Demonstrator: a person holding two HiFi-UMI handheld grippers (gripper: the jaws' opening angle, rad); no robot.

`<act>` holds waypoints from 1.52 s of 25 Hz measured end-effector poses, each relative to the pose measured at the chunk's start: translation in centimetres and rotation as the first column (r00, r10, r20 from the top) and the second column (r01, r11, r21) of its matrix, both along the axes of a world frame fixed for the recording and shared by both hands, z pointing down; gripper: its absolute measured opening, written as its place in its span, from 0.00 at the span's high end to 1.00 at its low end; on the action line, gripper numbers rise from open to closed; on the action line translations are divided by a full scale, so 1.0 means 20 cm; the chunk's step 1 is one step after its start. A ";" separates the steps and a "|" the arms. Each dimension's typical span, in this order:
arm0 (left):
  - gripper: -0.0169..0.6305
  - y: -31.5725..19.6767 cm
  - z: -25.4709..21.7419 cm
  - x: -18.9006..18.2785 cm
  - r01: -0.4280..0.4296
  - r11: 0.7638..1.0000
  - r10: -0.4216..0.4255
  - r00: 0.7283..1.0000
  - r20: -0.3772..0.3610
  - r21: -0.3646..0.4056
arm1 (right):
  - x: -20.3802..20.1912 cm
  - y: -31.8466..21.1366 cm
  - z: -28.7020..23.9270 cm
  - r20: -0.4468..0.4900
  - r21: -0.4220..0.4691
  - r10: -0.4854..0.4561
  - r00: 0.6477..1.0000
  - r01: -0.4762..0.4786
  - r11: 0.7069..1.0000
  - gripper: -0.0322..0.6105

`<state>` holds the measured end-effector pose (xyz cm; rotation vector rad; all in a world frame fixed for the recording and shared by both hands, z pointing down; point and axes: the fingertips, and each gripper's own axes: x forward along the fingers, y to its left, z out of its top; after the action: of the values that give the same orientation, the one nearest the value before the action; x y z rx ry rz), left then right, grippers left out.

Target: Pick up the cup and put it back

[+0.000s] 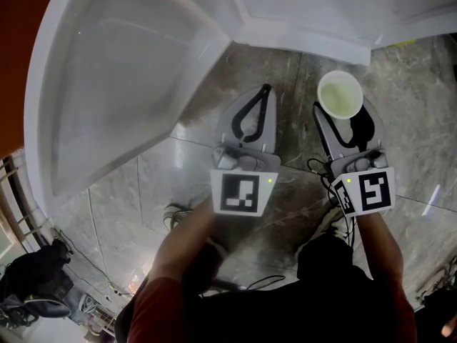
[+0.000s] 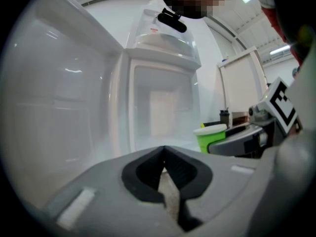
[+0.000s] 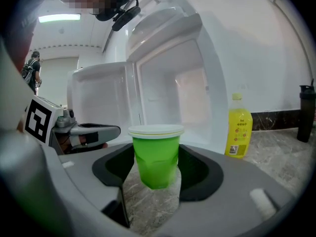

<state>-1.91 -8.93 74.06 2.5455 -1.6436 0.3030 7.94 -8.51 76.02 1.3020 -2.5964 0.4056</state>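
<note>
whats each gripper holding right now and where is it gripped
The right gripper holds the green cup by its side walls, below the rim. The left gripper is shut on nothing.

Light: we see bright ceiling strips (image 3: 59, 18).
Glare: we see sheen on the floor (image 1: 164, 170).
Edges: fisheye-bent, dark, blurred.

In the head view the cup (image 1: 340, 95) sits between the jaws of the right gripper (image 1: 341, 109) at upper right, with the left gripper (image 1: 265, 89) just beside it at centre. The fridge (image 1: 121, 84) fills the upper left. In the right gripper view a bottle (image 3: 239, 126) stands on the floor (image 3: 281, 147) at right, behind the cup.
</note>
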 end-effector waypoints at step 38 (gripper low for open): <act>0.97 0.01 0.05 -0.06 0.044 0.999 -0.044 0.999 -0.020 -0.028 | -0.30 -0.83 -0.05 -0.048 0.076 -0.029 0.998 0.032 0.997 0.52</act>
<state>-3.02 -8.79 75.07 2.4808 -1.6738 0.2921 2.02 -25.03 74.96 1.2781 -2.6135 0.2696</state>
